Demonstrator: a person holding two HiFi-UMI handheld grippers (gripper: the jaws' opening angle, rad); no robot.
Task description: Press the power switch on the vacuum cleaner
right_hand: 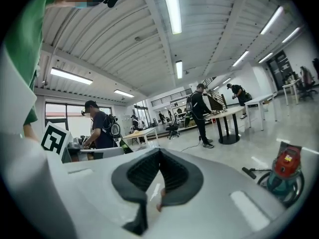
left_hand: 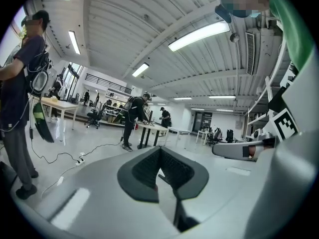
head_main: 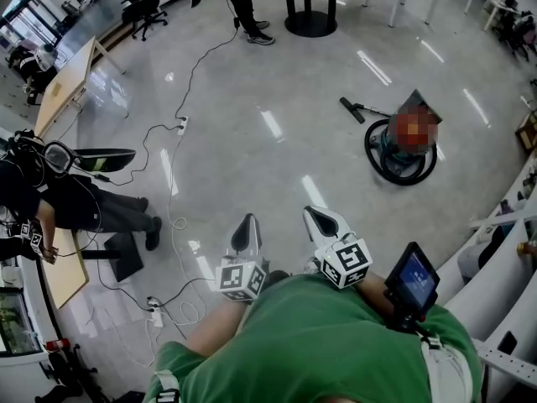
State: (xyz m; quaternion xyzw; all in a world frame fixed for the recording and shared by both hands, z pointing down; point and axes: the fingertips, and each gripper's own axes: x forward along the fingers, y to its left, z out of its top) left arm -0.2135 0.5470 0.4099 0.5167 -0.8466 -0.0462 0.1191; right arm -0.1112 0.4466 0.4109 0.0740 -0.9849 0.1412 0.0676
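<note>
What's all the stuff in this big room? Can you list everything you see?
round teal vacuum cleaner with red top: one, floor at far right, black hose around it
black floor nozzle: one, floor left of the vacuum
white power strips: two, floor at left, with cables
light wooden tables: at least three, left side and top
black office chair: one, top left
other people: at least two, dark clothes, left and top
small black screen device: one, at the person's right arm
green shirt: one, bottom
left tool: one, grey, shut, empty
right tool: one, grey, shut, empty
</note>
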